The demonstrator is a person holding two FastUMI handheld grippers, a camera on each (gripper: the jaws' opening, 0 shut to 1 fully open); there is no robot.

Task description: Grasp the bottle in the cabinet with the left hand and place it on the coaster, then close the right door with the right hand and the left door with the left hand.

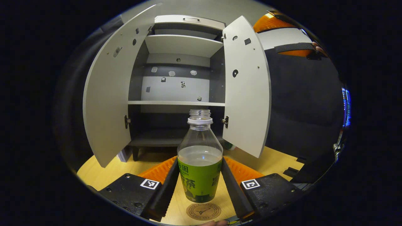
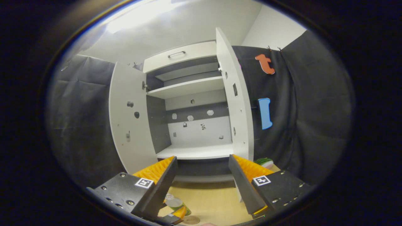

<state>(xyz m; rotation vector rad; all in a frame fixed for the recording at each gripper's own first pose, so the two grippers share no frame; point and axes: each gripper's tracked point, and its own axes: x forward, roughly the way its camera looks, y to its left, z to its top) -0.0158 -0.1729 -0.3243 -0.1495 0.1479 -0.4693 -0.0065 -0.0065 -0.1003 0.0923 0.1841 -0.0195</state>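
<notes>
1. The bottle (image 1: 200,157) stands upright and capless between the left gripper (image 1: 200,185) fingers, which press its 2 sides, above the round coaster (image 1: 203,211) on the wooden table (image 1: 94,174)
2. Behind it, 1 cabinet (image 1: 179,94) has its left door (image 1: 106,103) and right door (image 1: 246,88) open
3. The right gripper (image 2: 202,182) faces the shelves, fingers wide apart and holding nothing

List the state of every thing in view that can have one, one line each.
bottle: upright, uncapped, partly filled, held above the coaster
coaster: flat on the table, nothing on it yet
left door: open
right door: open
left gripper: shut on the bottle
right gripper: open, holding nothing
</notes>
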